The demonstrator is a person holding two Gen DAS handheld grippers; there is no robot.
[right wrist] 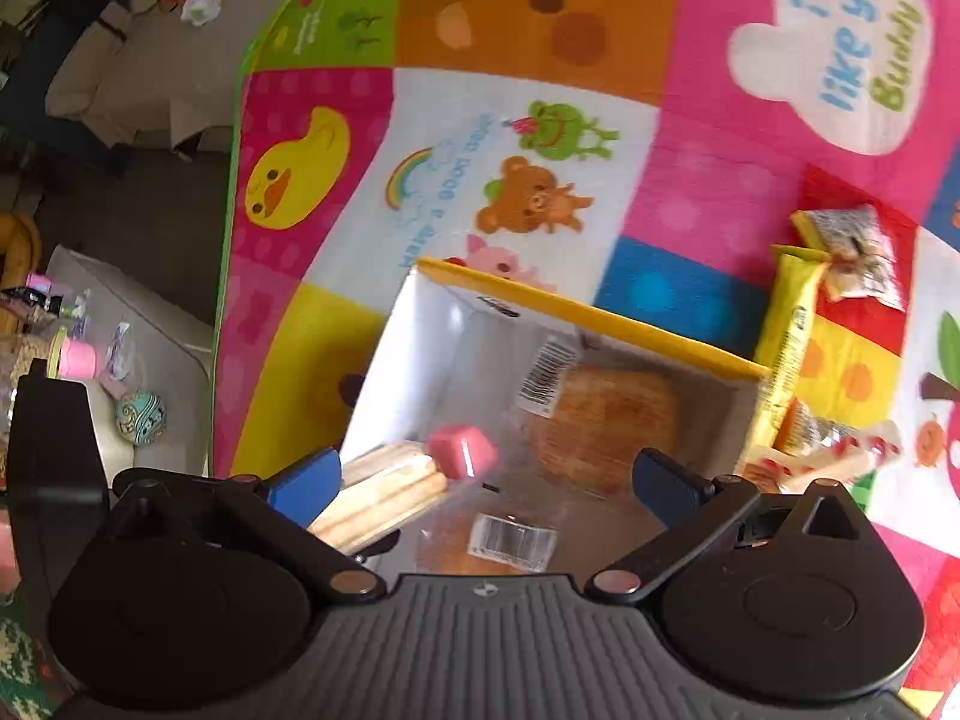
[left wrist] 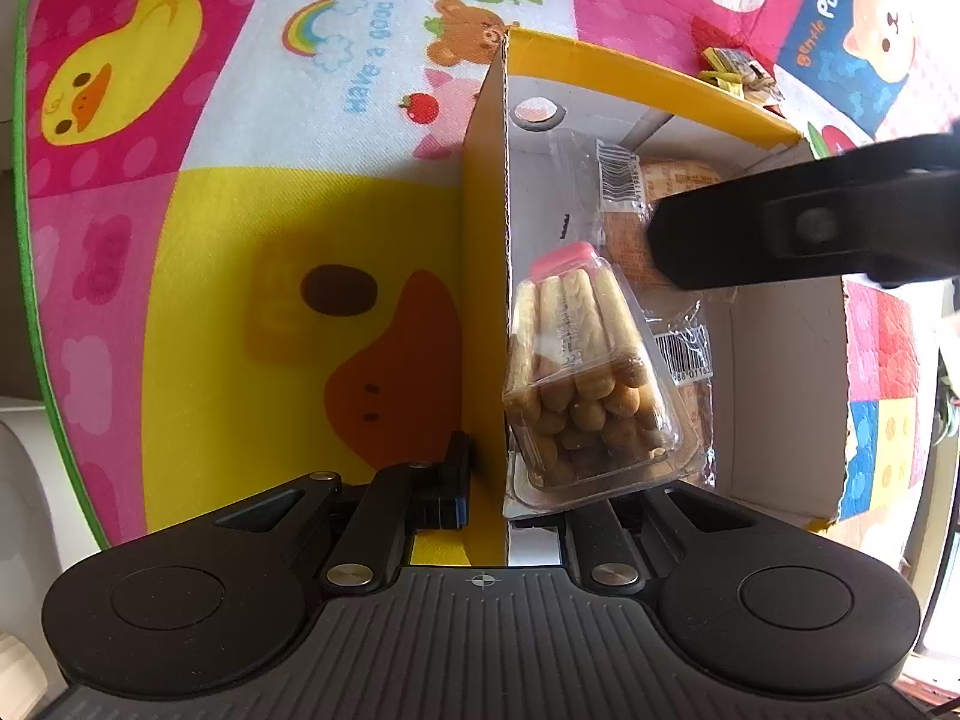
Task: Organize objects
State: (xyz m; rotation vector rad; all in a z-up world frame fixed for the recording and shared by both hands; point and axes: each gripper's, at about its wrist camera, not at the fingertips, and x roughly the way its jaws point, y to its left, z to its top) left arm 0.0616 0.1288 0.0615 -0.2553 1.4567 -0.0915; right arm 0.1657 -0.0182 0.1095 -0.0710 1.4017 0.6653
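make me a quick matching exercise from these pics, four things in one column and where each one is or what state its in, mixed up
Things:
1. biscuit stick tub
2. wrapped bread
3. yellow snack packet
4. right gripper

Places or states:
a. lying on the mat, outside the box
b. open, above the box
c. flat on the box floor, barcode label up
d. leaning against the box's side wall, pink lid at its far end

Pairs: 1-d, 2-c, 3-a, 4-b

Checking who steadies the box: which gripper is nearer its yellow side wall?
Left. The left gripper has its jaws shut on the yellow side wall; the right gripper hangs open over the box's inside.
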